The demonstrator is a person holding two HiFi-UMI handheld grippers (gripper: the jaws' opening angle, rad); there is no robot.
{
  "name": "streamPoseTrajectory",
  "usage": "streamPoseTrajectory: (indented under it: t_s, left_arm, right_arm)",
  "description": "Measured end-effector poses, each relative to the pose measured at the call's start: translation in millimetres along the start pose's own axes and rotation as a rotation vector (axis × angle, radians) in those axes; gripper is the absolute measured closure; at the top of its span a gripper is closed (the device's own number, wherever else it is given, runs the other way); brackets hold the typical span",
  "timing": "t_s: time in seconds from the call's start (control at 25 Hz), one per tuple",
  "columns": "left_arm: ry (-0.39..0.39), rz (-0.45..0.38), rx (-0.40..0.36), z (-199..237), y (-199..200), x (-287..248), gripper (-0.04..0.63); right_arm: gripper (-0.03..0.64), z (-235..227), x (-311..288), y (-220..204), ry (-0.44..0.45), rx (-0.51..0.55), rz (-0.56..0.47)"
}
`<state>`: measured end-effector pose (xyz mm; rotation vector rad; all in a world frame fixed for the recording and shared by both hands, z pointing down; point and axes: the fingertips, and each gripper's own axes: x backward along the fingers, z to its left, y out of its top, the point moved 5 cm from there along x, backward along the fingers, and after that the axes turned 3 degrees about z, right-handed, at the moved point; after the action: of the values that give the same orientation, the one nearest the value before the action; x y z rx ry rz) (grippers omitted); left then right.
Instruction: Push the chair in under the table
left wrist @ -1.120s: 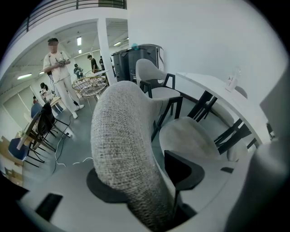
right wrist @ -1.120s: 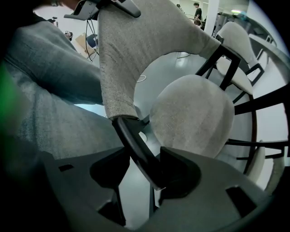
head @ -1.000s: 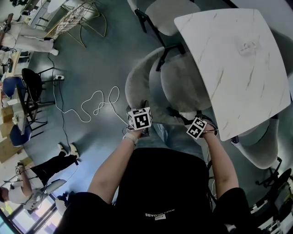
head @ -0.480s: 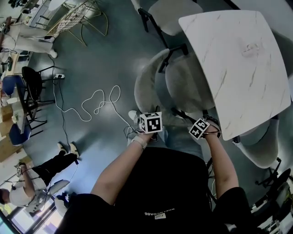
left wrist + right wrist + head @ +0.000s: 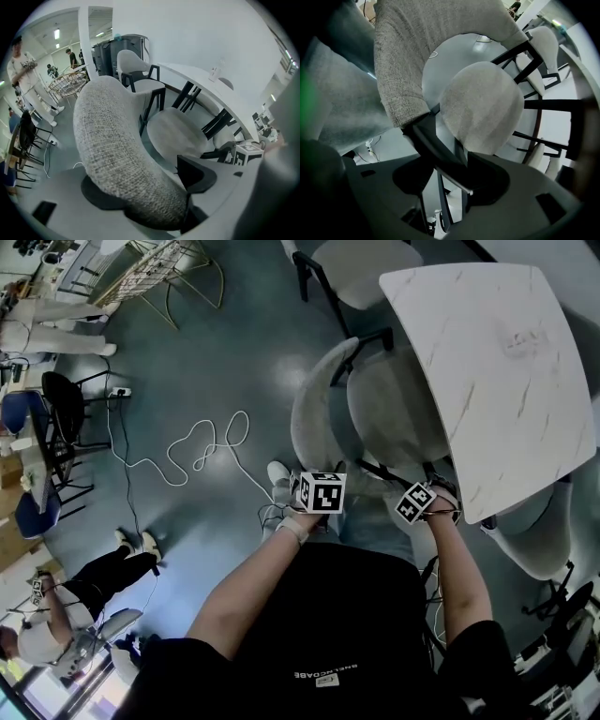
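Note:
A chair with a curved grey fabric backrest point(image 5: 314, 413) and a pale seat point(image 5: 394, 423) stands with its seat partly under the white marble table point(image 5: 497, 362). My left gripper point(image 5: 322, 491) is at the backrest's near end. In the left gripper view the backrest point(image 5: 117, 154) lies between the jaws of the left gripper point(image 5: 150, 187), which are opening; the right pad point(image 5: 197, 176) stands off it. My right gripper point(image 5: 414, 502) is at the seat's near side. The chair's black frame bar point(image 5: 440, 154) runs between the open jaws of the right gripper point(image 5: 450, 180), with floor showing beside it.
A second pale chair point(image 5: 361, 259) stands at the table's far side and a third point(image 5: 534, 540) at its right. A white cable point(image 5: 202, 446) loops over the grey floor. People, dark chairs point(image 5: 66, 418) and a wire rack point(image 5: 159, 268) are at the left.
Both grippers and the chair have shifted right towards the table. The left gripper moved furthest, along the backrest's near end.

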<state>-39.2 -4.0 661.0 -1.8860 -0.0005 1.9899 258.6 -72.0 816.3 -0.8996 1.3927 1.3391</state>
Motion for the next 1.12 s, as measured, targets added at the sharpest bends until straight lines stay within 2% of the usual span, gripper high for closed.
streamPoseTrajectory:
  t_s: [0.2,0.4,0.52,0.64,0.8,0.92,1.04,1.12]
  left_arm:
    - [-0.083,0.029,-0.048,5.9,-0.8,1.4,0.261]
    - [-0.165,0.063,-0.057,10.2,2.4,8.3,0.259]
    - [-0.247,0.088,-0.076,17.3,5.0,20.6,0.259]
    - [-0.360,0.094,-0.081,26.7,0.1,35.6,0.261]
    - [-0.444,0.017,-0.157,51.8,10.4,66.3,0.262]
    - [-0.502,-0.079,-0.167,77.8,21.3,95.5,0.276]
    - [-0.543,-0.220,-0.161,105.9,38.3,131.4,0.401]
    - [-0.557,-0.311,-0.174,124.4,47.8,154.8,0.420]
  right_arm:
    - [0.403,2.6,8.4,1.5,-0.044,0.044,0.040]
    - [0.403,10.2,33.5,7.3,-0.030,0.004,0.022]
    - [0.404,13.5,56.7,16.4,-0.024,-0.050,-0.006]
    - [0.412,10.2,91.5,37.5,-0.009,-0.174,-0.093]
    - [0.445,-12.1,154.9,77.5,0.004,-0.394,-0.253]
    - [0.471,-28.4,207.4,107.2,0.004,-0.547,-0.380]
    - [0.502,-45.6,258.5,133.8,-0.053,-0.620,-0.481]
    - [0.524,-55.6,292.0,152.3,-0.083,-0.670,-0.566]
